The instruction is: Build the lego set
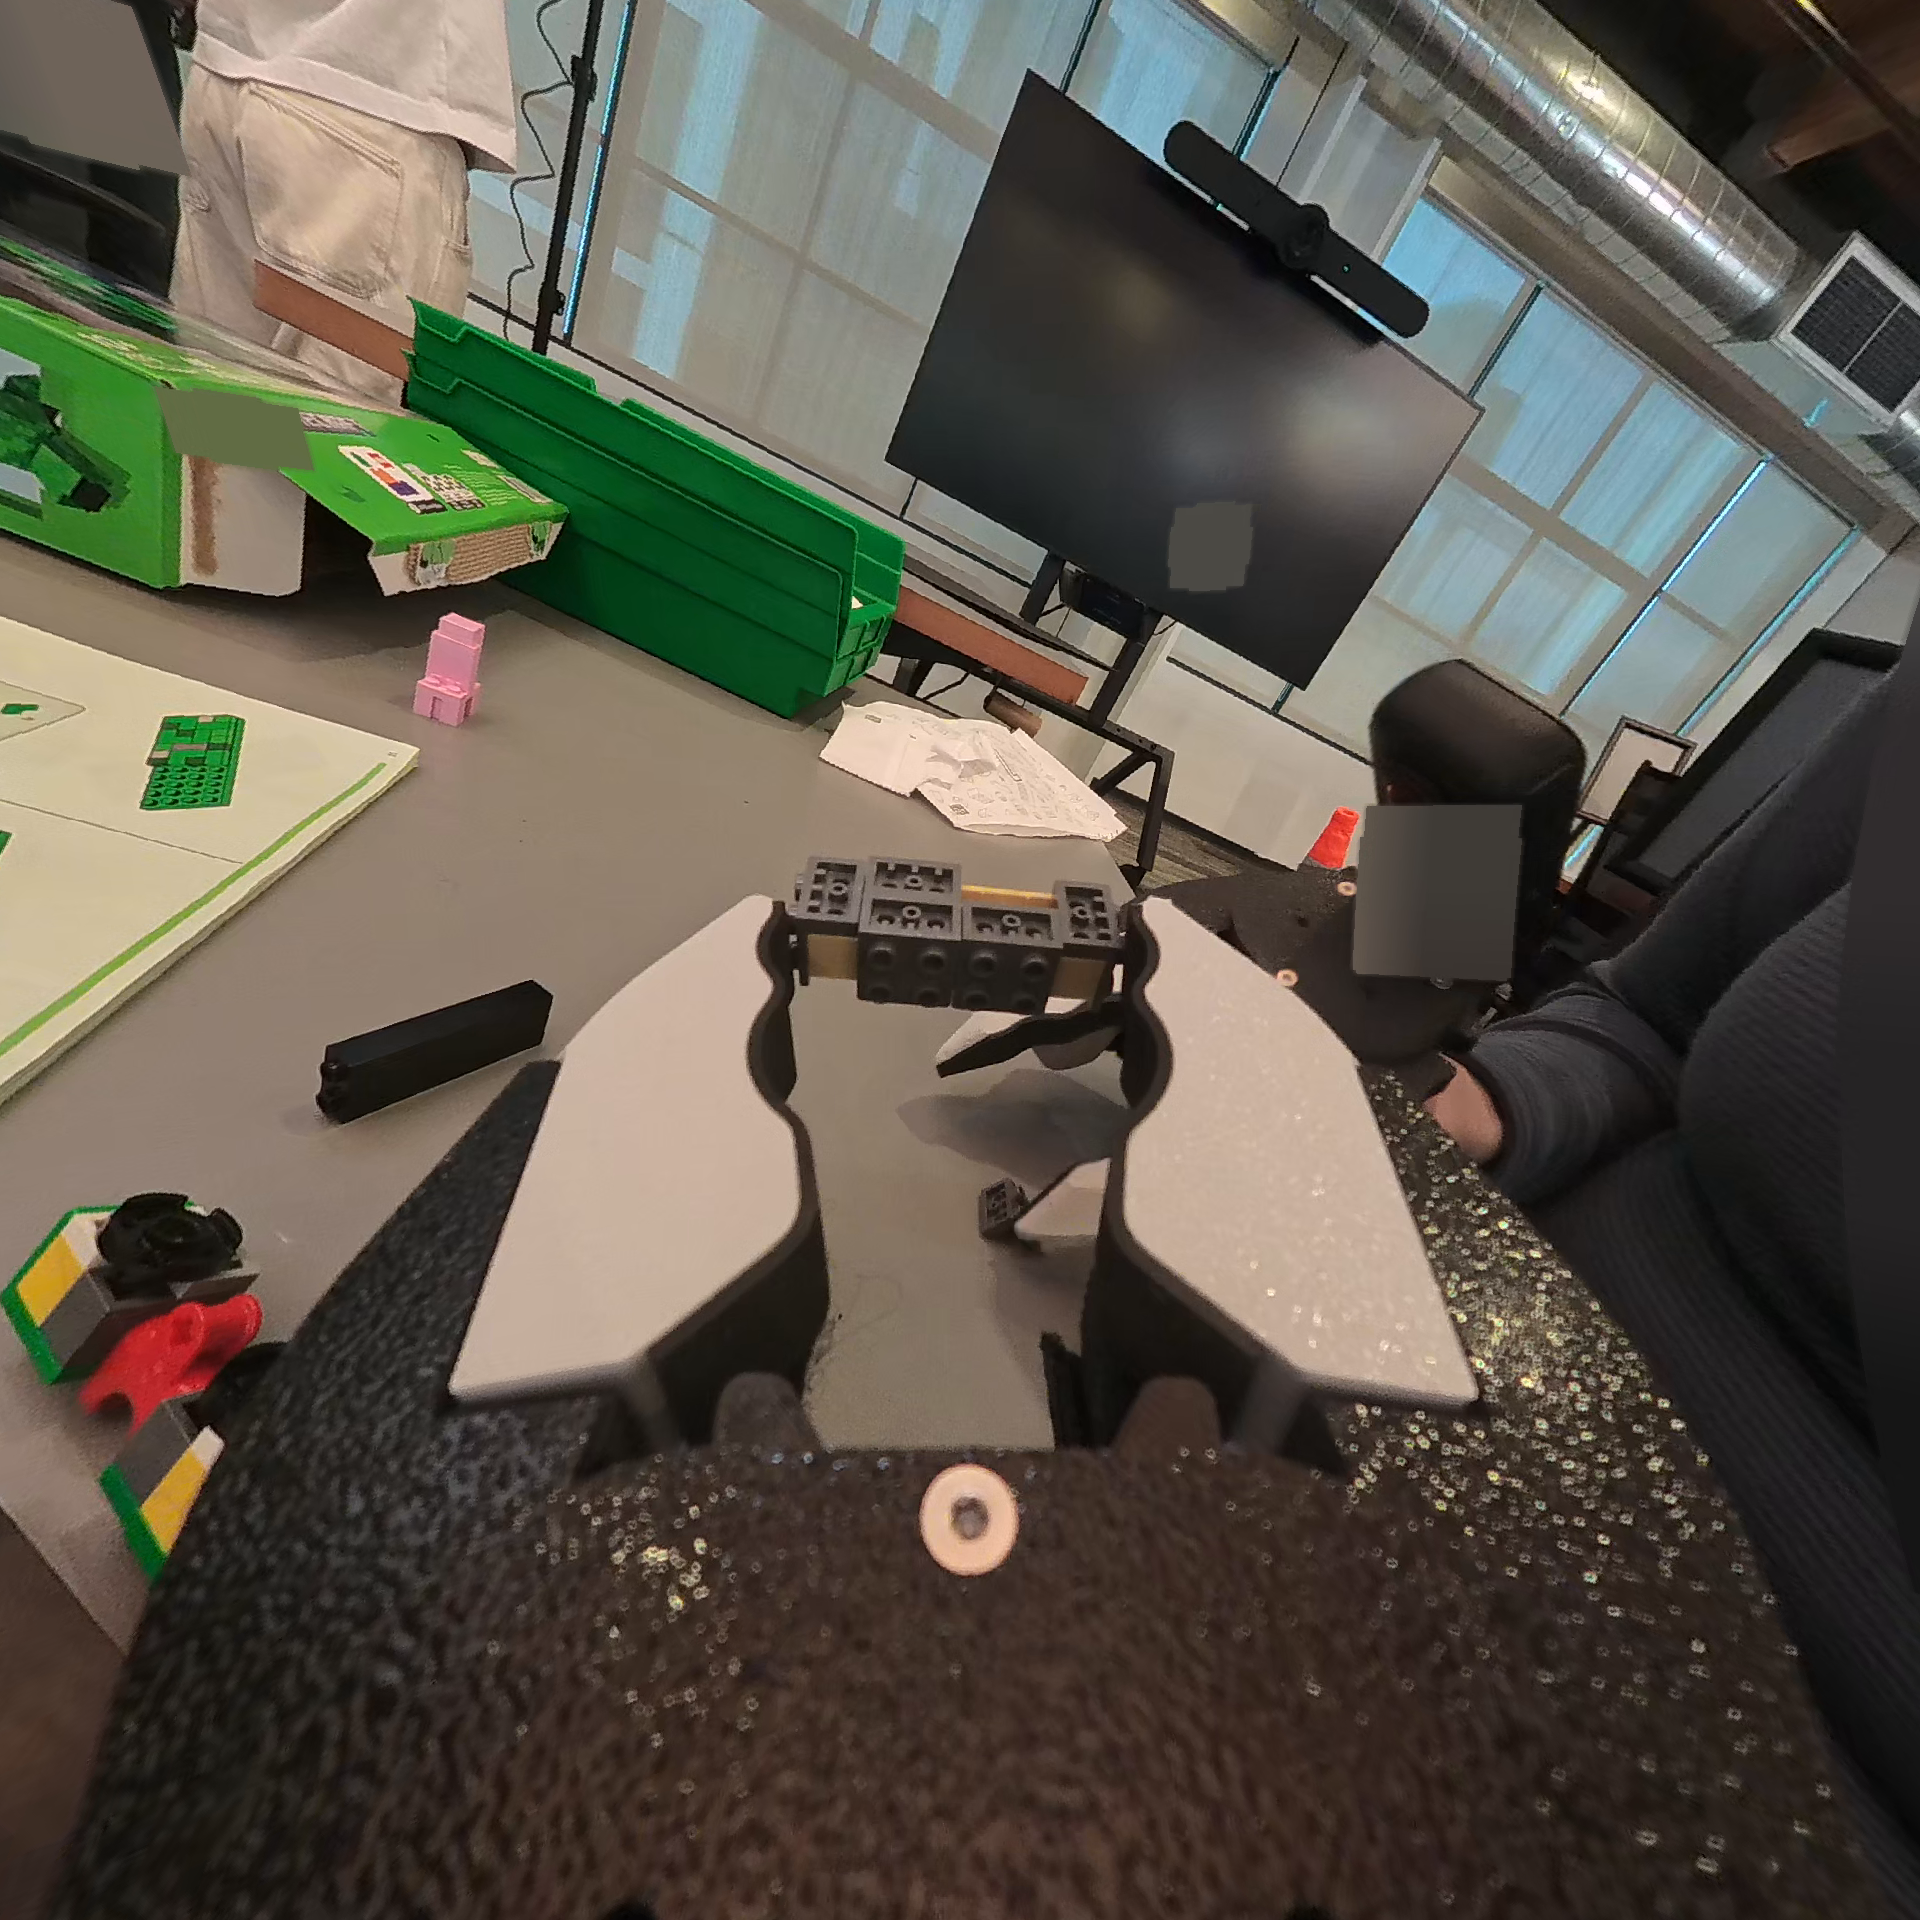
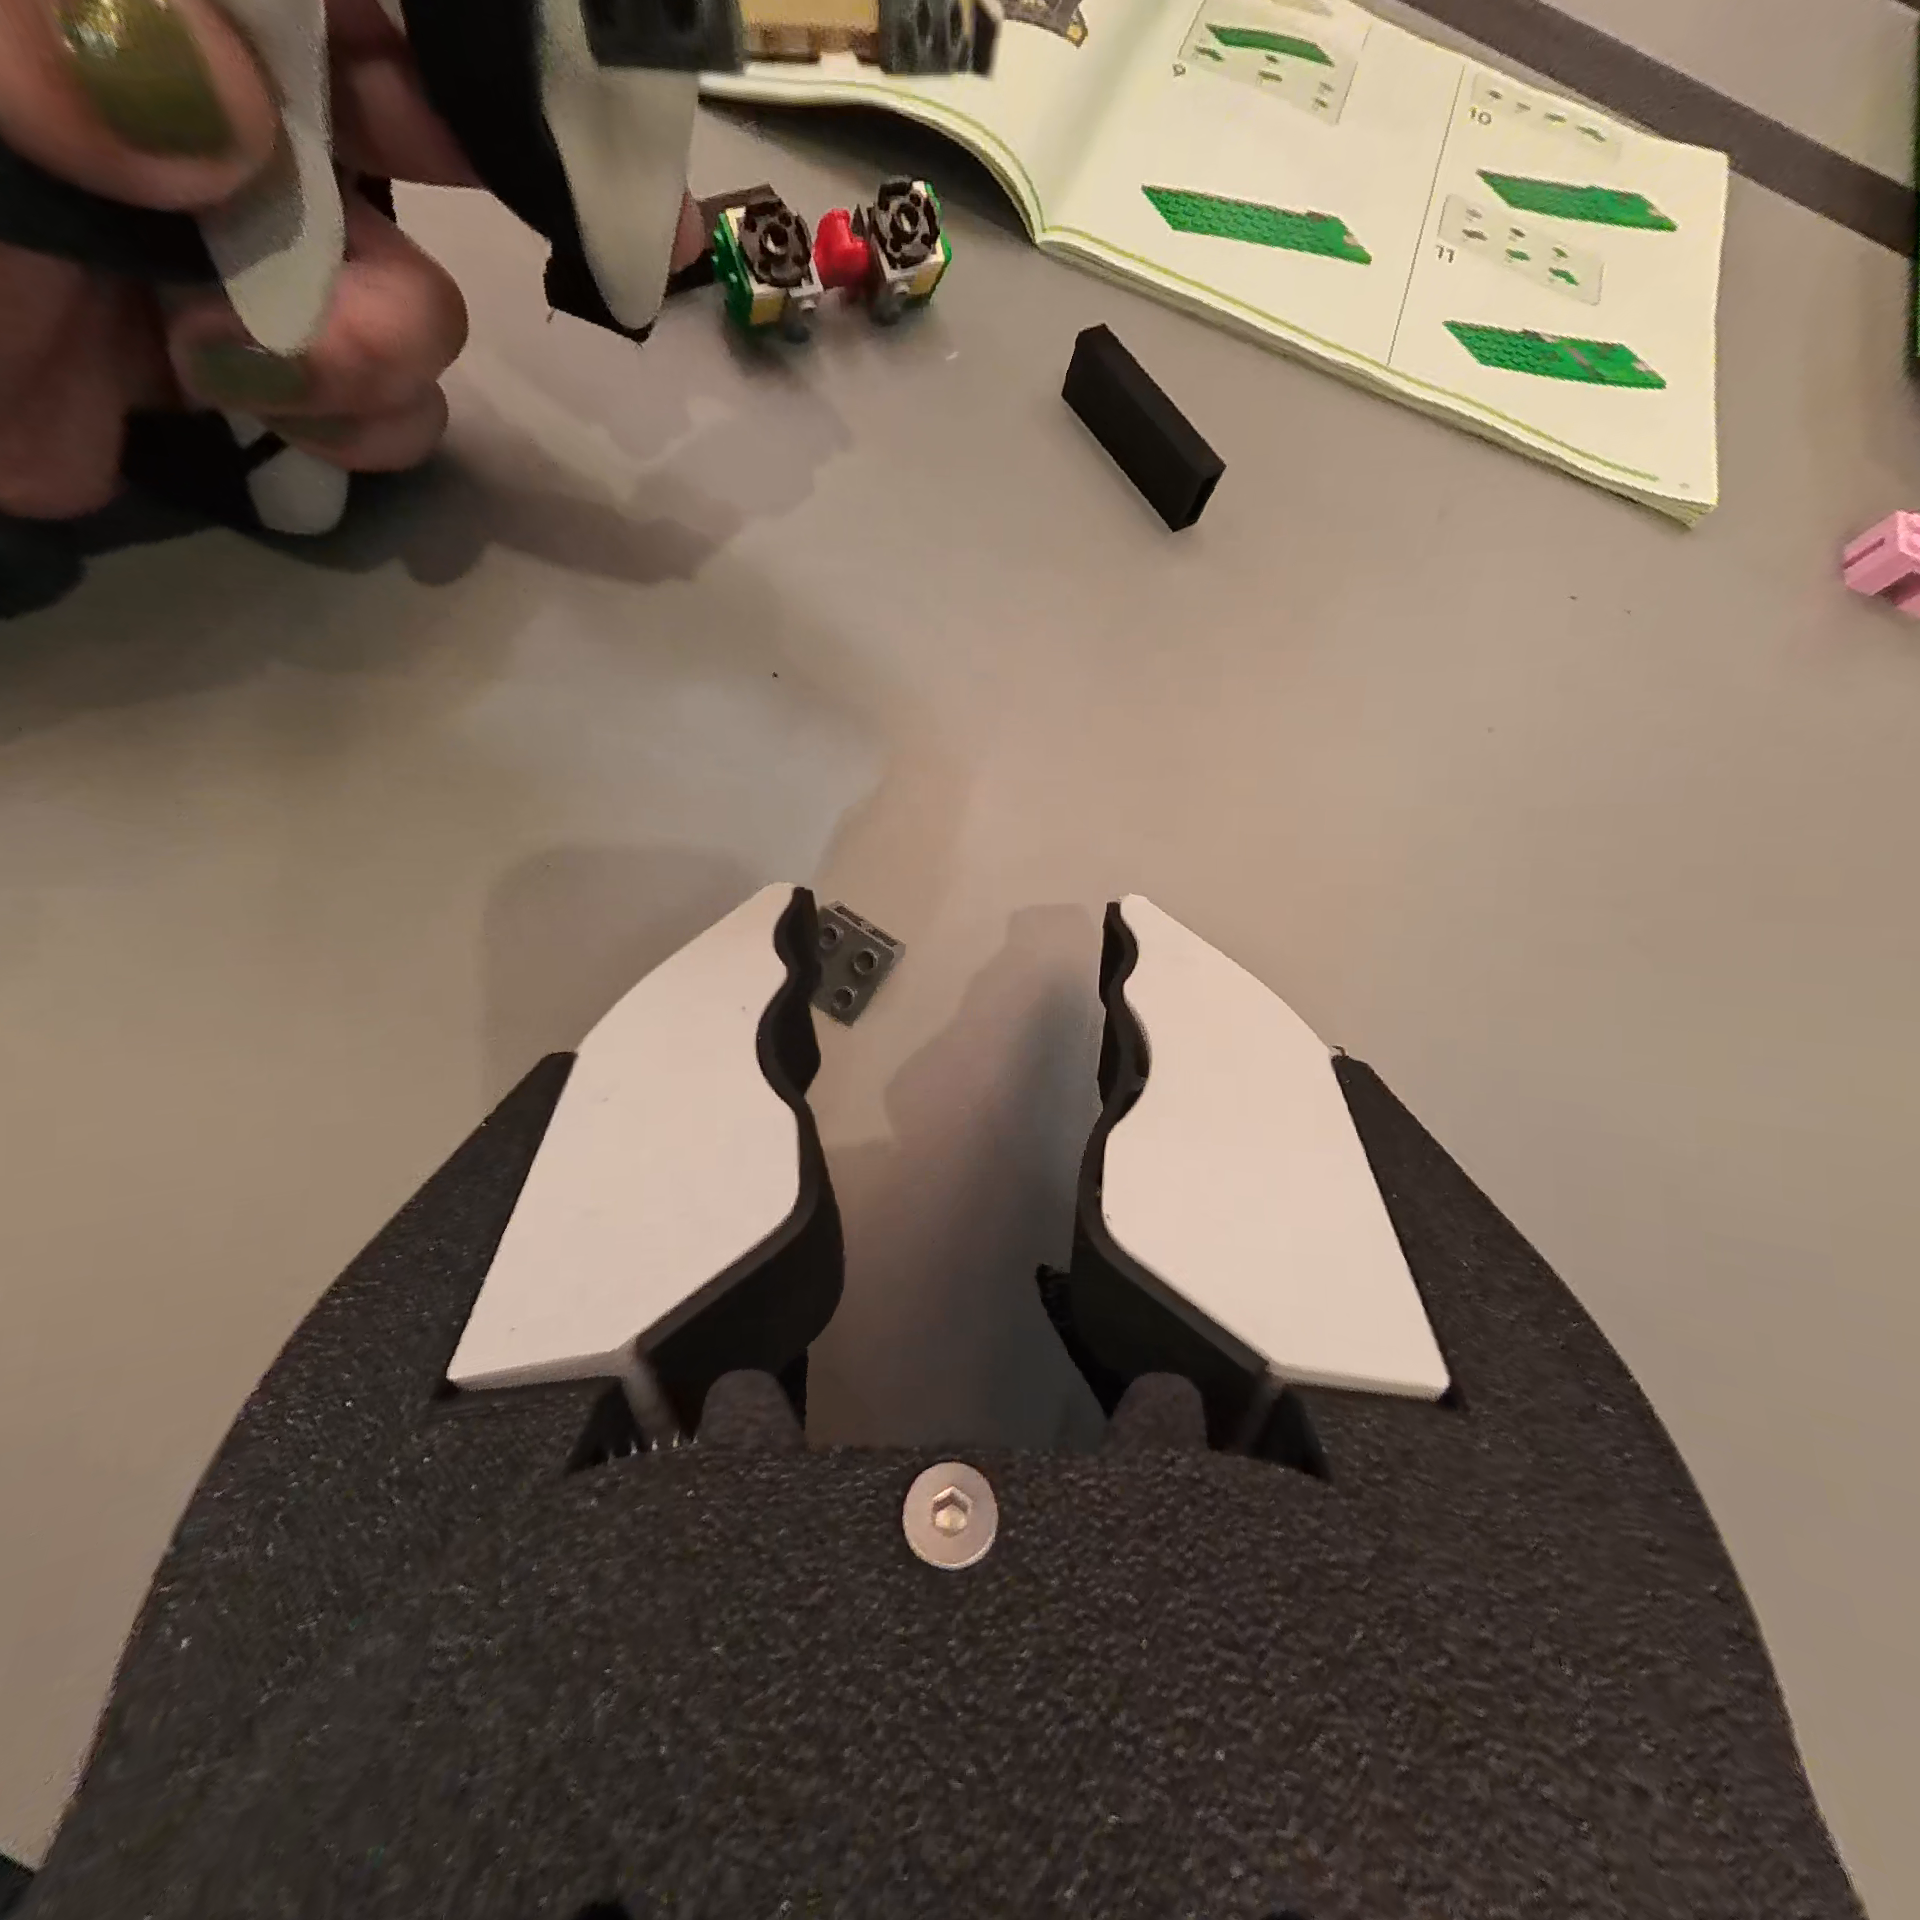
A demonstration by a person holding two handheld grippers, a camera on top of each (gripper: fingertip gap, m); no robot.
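- Grey bricks with a tan strip behind them form a small lego assembly (image 1: 961, 940), held off the bench (image 1: 582, 883) at mid-frame in the left wrist view; the left gripper (image 1: 956, 935) has its jaws closed on the assembly's two ends
- in the right wrist view the same assembly shows only as a blurred edge at the top of the frame, with a hand (image 2: 208, 260) around the left gripper at upper left
- right gripper (image 2: 951, 925) sits low over the bench with its jaws spread apart and nothing between them; a small grey plate (image 2: 860, 961) lies on the bench just beside the tip of the finger (image 2: 644, 1143) on the left of the frame, touching or nearly touching it; I cannot tell which
- a black bar (image 2: 1143, 442) lies flat on the bench at upper centre-right of the right wrist view, near an open instruction booklet (image 2: 1351, 208)
- a small build of green, yellow, red and black pieces (image 2: 831, 255) stands at upper centre, well apart from the plate
- a pink figure (image 1: 452, 670) stands at upper left of the left wrist view, near a green box (image 1: 156, 457) and stacked green bins (image 1: 665, 530); a crumpled sheet of paper (image 1: 966, 774) lies at the bench's far edge
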